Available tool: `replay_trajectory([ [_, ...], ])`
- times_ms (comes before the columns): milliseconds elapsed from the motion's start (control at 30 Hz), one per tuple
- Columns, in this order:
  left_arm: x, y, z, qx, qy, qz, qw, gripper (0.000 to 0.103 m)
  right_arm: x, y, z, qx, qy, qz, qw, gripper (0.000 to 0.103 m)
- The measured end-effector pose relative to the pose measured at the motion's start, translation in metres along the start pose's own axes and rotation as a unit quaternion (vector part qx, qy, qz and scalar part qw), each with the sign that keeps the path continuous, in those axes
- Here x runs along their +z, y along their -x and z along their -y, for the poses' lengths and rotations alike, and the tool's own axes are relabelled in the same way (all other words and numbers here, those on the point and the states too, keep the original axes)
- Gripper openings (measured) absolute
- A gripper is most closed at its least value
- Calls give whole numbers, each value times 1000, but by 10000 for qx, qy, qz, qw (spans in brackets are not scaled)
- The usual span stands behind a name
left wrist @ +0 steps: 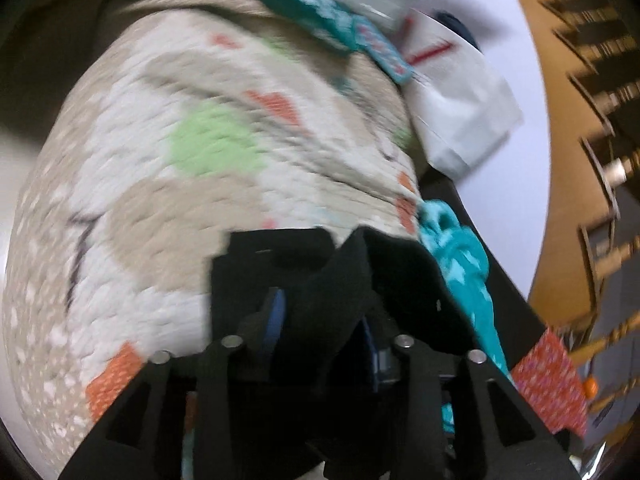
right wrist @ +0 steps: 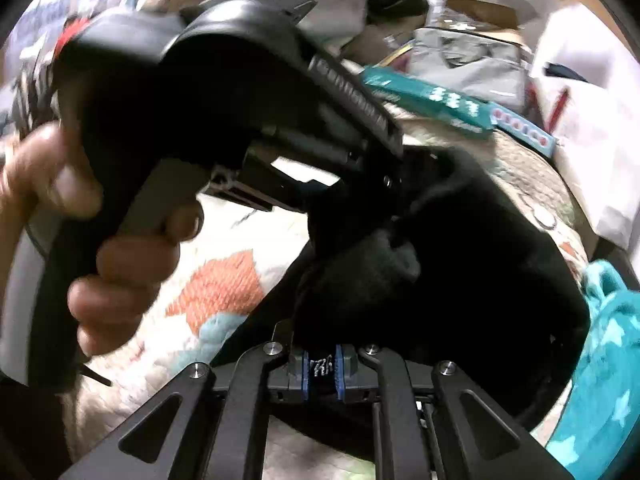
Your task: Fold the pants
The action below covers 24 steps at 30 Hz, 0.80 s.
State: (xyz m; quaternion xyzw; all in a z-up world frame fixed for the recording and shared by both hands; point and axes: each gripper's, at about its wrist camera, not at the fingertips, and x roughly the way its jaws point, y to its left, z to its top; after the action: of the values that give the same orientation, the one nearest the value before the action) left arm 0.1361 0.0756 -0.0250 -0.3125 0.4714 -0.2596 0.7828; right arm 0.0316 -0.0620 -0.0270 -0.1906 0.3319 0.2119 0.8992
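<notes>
Black pants (right wrist: 460, 264), black grippers with blue pads (right wrist: 306, 368) and silver pins. Cream and beige quilt (left wrist: 192, 208), patterned with a light green blob, orange-red patches, dark zigzag lines and white speckles at one edge. Teal cloth (right wrist: 600, 360) with pale stars, teal box (right wrist: 432, 102) with white marks, white bag (left wrist: 460, 92) with red strokes, red dotted paper (left wrist: 552, 380).

- A quilt (left wrist: 208, 152) with beige, green and orange patches fills most of the left wrist view.
- A teal box (right wrist: 430, 102) lies at the far edge of the quilt.
- A white bag (left wrist: 460, 116) with red lines lies just beside the box.
- A teal cloth (right wrist: 604, 364) with pale stars is at the right side of the quilt.
</notes>
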Motion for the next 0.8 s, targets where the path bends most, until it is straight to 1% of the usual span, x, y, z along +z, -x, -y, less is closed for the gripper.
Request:
replay_trajectory([
  [67,-1,6,-23,13,402,105,9991,36,-6,-11,-12,-22,222,-134,9997,10],
  [133,-1,12,-40,-27,723,153,9973,46,-13,-18,-22,-45,413,-232,9989,13],
  [167,-2,15,-48,-57,922,160,9956,54,-18,-20,-26,-62,482,-263,9985,19],
  [200,-1,17,-53,-52,1057,177,9942,57,-21,-19,-29,-55,518,-282,9982,28],
  [233,-1,19,-57,-46,1147,201,9932,57,-22,-17,-29,20,516,-285,9983,33],
  [300,-1,27,-60,16,1243,255,9919,57,-25,-4,-32,302,560,-273,9976,55],
  [367,-1,38,-63,84,1379,349,9898,57,-31,16,-38,572,734,-247,9954,65],
  [400,-1,43,-63,176,1433,399,9887,57,-35,28,-38,672,834,-213,9940,68],
  [433,-2,47,-63,279,1470,453,9877,57,-38,39,-38,756,902,-197,9929,68],
  [467,-5,57,-65,462,1529,618,9852,57,-41,52,-35,900,945,-207,9912,69],
  [500,-5,62,-66,523,1561,711,9838,59,-44,64,-28,1062,915,-217,9899,69],
  [600,-10,77,-74,476,1812,883,9783,60,-45,88,4,1302,550,-203,9898,69],
  [667,-15,83,-73,519,1904,1027,9749,60,-40,93,32,1229,121,-185,9922,69],
  [700,-15,83,-70,504,1858,1042,9757,60,-37,93,50,1098,-155,-155,9937,69],
  [767,-20,77,-56,383,1640,951,9811,62,-31,86,82,836,-717,-81,9939,69],
  [800,-21,72,-50,342,1555,896,9832,63,-29,80,98,802,-1049,-88,9912,69],
])
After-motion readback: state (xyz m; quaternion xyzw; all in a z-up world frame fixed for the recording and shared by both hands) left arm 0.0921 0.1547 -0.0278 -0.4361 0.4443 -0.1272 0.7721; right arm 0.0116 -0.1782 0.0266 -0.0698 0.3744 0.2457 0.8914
